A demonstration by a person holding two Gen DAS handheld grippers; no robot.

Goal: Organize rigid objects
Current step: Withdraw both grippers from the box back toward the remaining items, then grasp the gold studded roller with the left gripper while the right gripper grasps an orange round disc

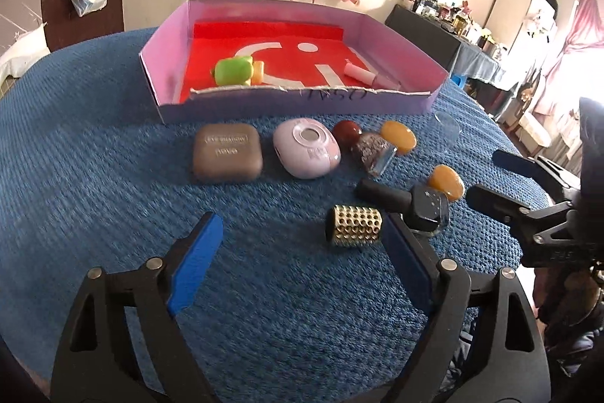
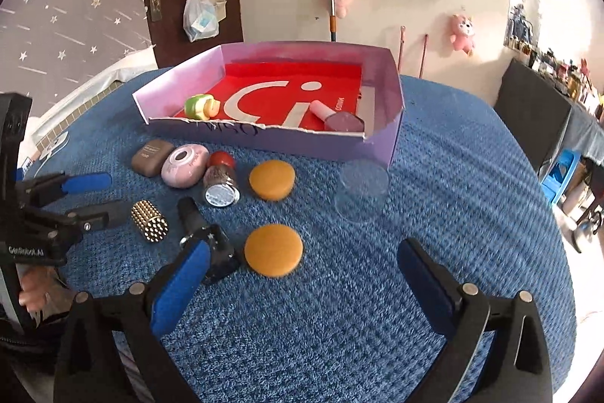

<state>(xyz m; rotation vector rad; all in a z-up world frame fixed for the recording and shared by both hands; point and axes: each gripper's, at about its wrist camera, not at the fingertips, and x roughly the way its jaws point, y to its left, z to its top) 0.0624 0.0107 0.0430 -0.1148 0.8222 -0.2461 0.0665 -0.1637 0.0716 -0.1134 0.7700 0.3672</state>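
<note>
Both claws open above the blue surface.
The left claw and right claw hold nothing; the gold studded cylinder lies between the left fingers, before the purple box.

A shallow lilac box with a red floor lies far ahead of the fingers; inside it lie a green-and-yellow toy and a pink bottle on its side. Just in front of the box sit a brown case, a lilac case, a red-capped glitter bottle lying down, and an orange disc. A clear lid lies beside the box corner. A gold studded cylinder lies on its side just beside the left gripper's right finger. A black bottle, lying down, touches the right gripper's left finger, with a second orange disc just beyond.
</note>
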